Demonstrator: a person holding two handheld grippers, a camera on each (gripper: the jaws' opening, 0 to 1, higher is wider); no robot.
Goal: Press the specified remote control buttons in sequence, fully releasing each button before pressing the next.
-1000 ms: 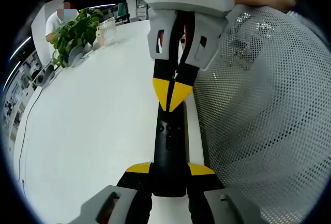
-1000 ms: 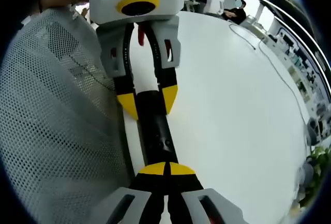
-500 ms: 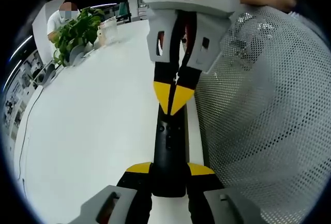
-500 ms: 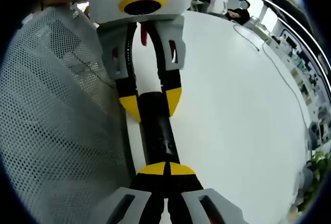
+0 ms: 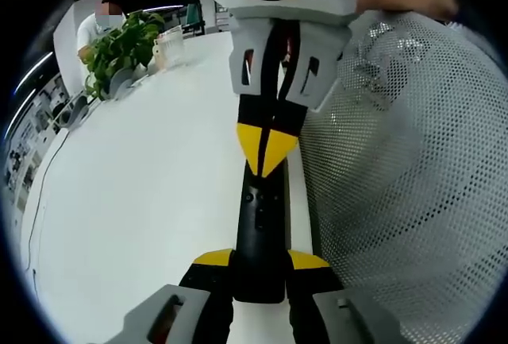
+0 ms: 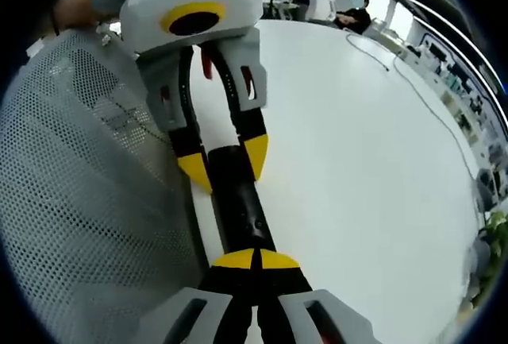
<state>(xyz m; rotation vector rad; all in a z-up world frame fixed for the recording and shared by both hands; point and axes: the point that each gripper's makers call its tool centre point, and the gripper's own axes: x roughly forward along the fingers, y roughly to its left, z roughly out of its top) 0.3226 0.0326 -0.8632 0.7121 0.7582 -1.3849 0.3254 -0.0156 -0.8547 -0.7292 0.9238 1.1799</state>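
Remote control (image 5: 259, 237), black and slim, lies lengthwise on the white table (image 5: 135, 201), just beside a white mesh garment (image 5: 405, 185) worn by the person holding the tools. In the left gripper view, the left gripper (image 5: 260, 263) pinches the near end of the remote between its yellow-tipped jaws, one on each side of the black body. The right gripper (image 5: 267, 153) comes in from the far side, its two yellow tips pressed together into a point that sits at the remote's far end, near its small buttons; whether the point touches a button is not clear. In the right gripper view, the same right gripper (image 6: 254, 260) rises from the bottom with its tips pressed together over the remote (image 6: 238, 201), and the left gripper (image 6: 225, 165) clamps the remote's other end. A leafy green plant (image 5: 119, 50) stands at the far edge of the table, well apart from the remote.
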